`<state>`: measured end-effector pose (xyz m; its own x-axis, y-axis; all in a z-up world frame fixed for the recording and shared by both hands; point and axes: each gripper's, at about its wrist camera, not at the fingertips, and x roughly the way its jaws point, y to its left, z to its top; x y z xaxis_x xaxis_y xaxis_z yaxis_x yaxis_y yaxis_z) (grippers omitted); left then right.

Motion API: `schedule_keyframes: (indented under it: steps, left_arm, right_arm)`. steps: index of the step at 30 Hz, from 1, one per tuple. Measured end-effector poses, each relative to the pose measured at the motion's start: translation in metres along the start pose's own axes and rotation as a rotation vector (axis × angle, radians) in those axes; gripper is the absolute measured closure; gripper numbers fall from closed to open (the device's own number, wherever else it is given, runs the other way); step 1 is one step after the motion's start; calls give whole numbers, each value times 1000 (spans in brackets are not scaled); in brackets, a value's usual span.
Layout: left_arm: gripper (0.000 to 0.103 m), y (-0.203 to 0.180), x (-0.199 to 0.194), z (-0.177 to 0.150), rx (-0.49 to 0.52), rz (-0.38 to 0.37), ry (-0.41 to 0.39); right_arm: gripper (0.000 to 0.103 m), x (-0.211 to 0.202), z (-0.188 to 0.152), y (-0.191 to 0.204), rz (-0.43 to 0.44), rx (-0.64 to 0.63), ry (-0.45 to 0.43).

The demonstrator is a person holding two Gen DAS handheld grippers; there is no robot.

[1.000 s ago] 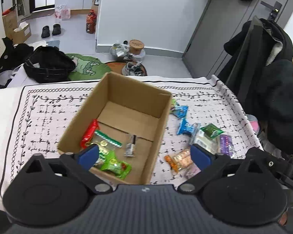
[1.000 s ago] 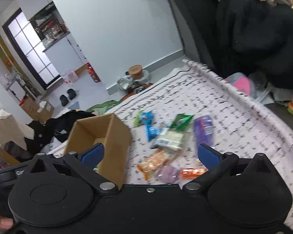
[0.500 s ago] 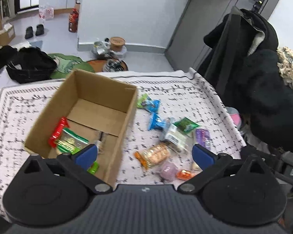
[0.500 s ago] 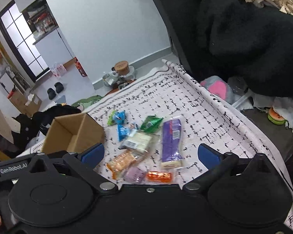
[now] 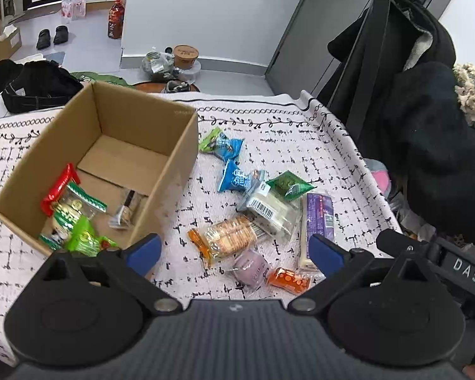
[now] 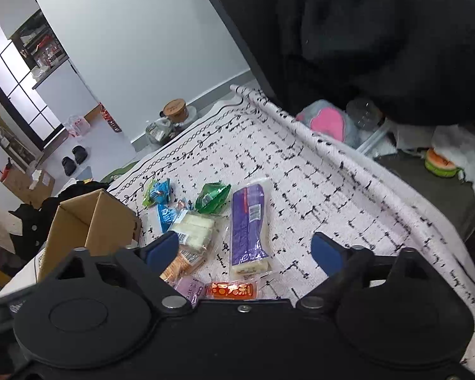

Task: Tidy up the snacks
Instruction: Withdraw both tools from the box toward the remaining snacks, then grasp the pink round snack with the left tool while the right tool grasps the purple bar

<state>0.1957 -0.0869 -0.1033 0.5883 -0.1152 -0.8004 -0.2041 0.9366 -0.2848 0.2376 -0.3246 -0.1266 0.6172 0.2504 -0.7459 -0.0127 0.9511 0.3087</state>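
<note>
Cardboard box (image 5: 177,158), open-topped and already holding a few packets, stands on a table draped in a black-and-white patterned cloth (image 5: 316,145), with a loose heap of snacks just beside it. The step in hand appears to be the approach to the next pickup. Both claws hover above the heap, holding nothing. The right claw (image 6: 245,251) has its jaws closing, with the long purple packet (image 6: 248,218) lying flat on the cloth between its blue pads, not yet pinched. The left claw (image 5: 234,250) stands wide open over the cracker packet (image 5: 228,234), the small lilac packet (image 5: 250,266) and the orange sweet (image 5: 288,280). The next move likely calls for lowering onto one packet, pinching its thin wrapper, then carrying it to the box.
</note>
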Motion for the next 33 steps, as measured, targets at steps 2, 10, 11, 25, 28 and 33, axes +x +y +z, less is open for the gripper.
schedule_keyframes:
  steps: [2, 10, 11, 25, 28, 33]
  left_arm:
    - [7, -3, 8, -4, -5, -6, 12]
    - [24, -8, 44, -19, -56, 10, 79]
    - [25, -9, 47, -20, -57, 8, 84]
    - [43, -15, 102, -39, -98, 44, 111]
    - [56, -17, 107, -38, -87, 57, 91]
    - [75, -22, 103, -29, -91, 65, 101]
  right_arm:
    - [21, 5, 0, -2, -3, 3, 18]
    - [32, 20, -1, -15, -8, 51, 76]
    - [33, 22, -1, -16, -7, 54, 84]
    - [40, 53, 0, -13, -13, 33, 143]
    - [40, 61, 0, -12, -20, 35, 149]
    - [40, 77, 5, -7, -20, 52, 166]
